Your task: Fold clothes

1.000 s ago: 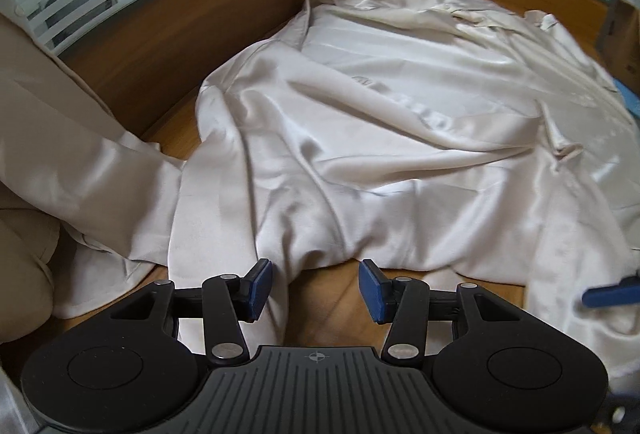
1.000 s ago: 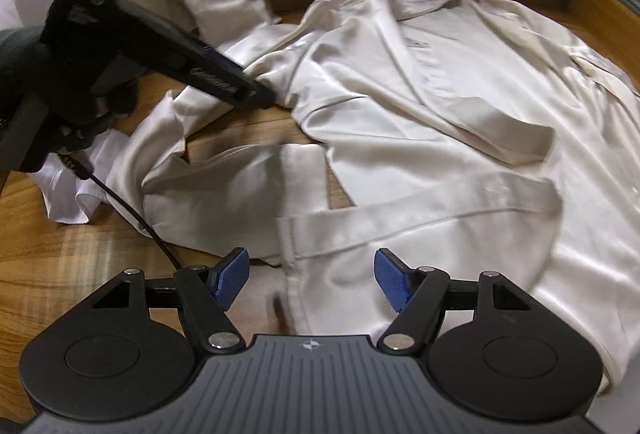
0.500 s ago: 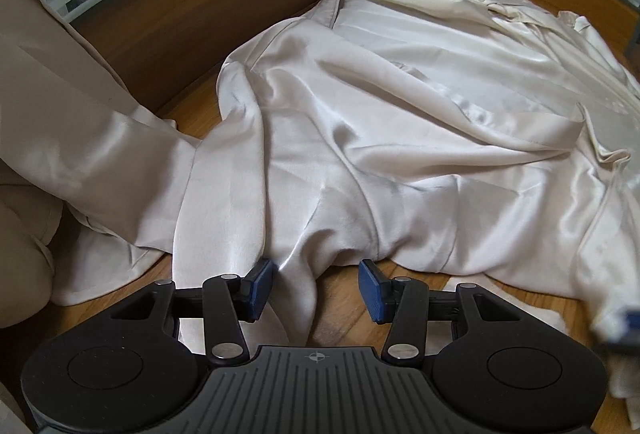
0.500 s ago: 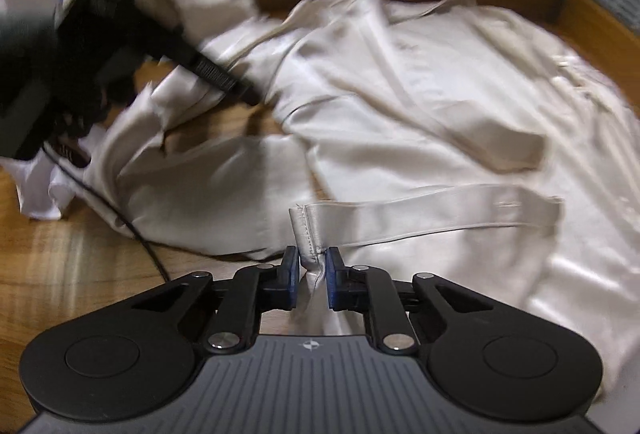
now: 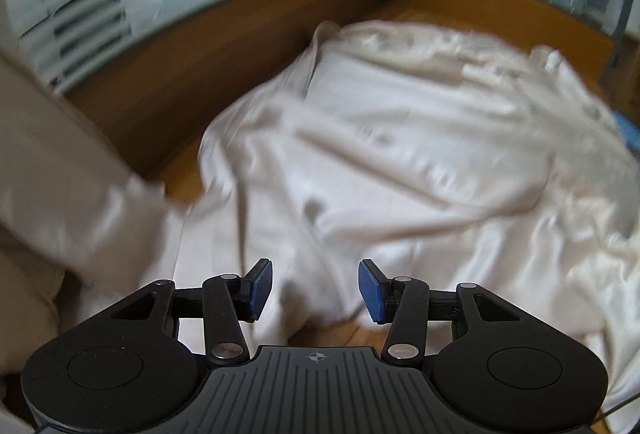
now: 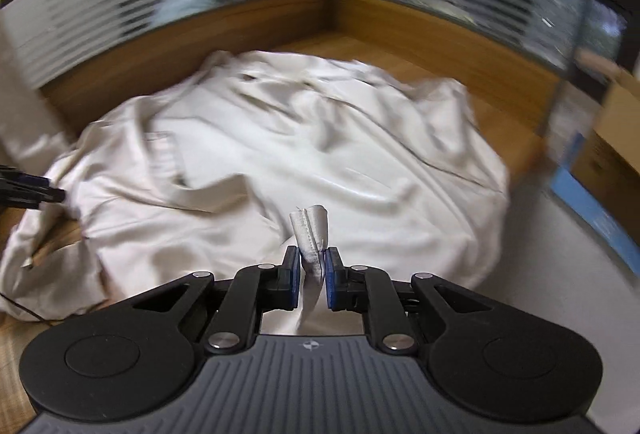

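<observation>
At the left, the left gripper (image 5: pixel 315 288) was held spread apart and empty just over the near edge of the cream satin garment (image 5: pixel 400 162), which lay rumpled and unfolded across the wooden counter (image 5: pixel 460 14) (both views were blurred). Further right, a stitched hem corner (image 6: pixel 310 230) was pinched upright in the clenched right gripper (image 6: pixel 312 276), presumably so that this edge could be carried over.
</observation>
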Available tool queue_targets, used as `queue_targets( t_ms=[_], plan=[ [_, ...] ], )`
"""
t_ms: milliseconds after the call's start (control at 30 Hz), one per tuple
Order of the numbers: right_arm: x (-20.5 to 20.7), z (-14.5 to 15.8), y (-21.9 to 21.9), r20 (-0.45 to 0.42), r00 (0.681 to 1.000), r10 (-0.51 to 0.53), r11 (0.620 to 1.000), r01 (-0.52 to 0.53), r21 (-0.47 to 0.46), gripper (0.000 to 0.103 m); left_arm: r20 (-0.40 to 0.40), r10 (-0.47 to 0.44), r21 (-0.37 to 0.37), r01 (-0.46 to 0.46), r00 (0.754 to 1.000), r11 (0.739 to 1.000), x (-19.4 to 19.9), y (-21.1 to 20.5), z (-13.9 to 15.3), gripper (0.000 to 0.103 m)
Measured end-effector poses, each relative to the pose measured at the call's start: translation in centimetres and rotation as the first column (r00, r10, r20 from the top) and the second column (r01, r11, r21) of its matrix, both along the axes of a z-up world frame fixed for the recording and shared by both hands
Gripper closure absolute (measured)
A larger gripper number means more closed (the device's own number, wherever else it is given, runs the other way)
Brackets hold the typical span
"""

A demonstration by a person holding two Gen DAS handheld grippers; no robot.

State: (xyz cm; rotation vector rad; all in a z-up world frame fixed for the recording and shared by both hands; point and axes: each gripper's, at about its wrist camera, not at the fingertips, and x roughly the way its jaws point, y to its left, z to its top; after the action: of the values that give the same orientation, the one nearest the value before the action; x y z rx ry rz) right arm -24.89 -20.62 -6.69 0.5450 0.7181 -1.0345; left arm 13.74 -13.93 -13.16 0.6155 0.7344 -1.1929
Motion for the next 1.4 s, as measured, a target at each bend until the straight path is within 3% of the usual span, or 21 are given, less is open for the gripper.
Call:
queue_targets(
  t_ms=[233, 633, 867, 1033, 1200, 1300, 1333, 1400],
  plan=[
    [-4.2, -3.0, -0.6, 0.04, 0.99, -0.138, 0.983, 0.132, 0.125, 0.089, -0.001, -0.028, -0.037, 0.027, 1.0, 0.999, 0.6, -6.2, 1.8, 0.05],
    [-5.0, -5.9, -1.3, 0.081, 0.974, -0.211, 0.954, 0.187, 0.236, 0.088, 0.008, -0.11, 0.082, 0.109, 0.994, 0.991, 0.9, -16.1, -2.9, 0.05],
    [-5.2, -6.5, -2.9, 0.073, 0.976, -0.204, 0.949, 0.179, 0.261, 0.088, -0.011, -0.043, 0.149, 0.044, 0.999, 0.988, 0.0, -18.5, -5.0, 0.05],
    [-5.3, -6.7, -3.3, 0.067, 0.978, -0.196, 0.949, 0.172, 0.263, 0.088, -0.021, 0.021, 0.159, -0.018, 1.0, 0.987, 0.0, -18.6, -5.8, 0.05],
    [-5.4, -6.8, -3.1, 0.066, 0.977, -0.203, 0.949, 0.18, 0.259, 0.088, 0.045, 0.066, 0.106, -0.07, 0.997, 0.992, -0.4, -17.7, -5.3, 0.094],
    [-5.7, -6.7, -2.9, 0.075, 0.975, -0.209, 0.951, 0.184, 0.249, 0.092, 0.109, 0.072, 0.023, -0.075, 0.991, 0.997, -0.7, -17.0, -3.8, 0.096],
    [-5.8, -6.5, -2.9, 0.078, 0.975, -0.209, 0.953, 0.186, 0.238, 0.098, 0.113, 0.078, -0.002, -0.078, 0.991, 0.997, -0.6, -16.9, -3.1, 0.096],
    [-6.0, -5.7, -2.8, 0.081, 0.974, -0.21, 0.959, 0.189, 0.21, 0.098, 0.115, 0.086, -0.046, -0.081, 0.99, 0.996, -0.3, -17.0, -1.7, 0.096]
  ],
)
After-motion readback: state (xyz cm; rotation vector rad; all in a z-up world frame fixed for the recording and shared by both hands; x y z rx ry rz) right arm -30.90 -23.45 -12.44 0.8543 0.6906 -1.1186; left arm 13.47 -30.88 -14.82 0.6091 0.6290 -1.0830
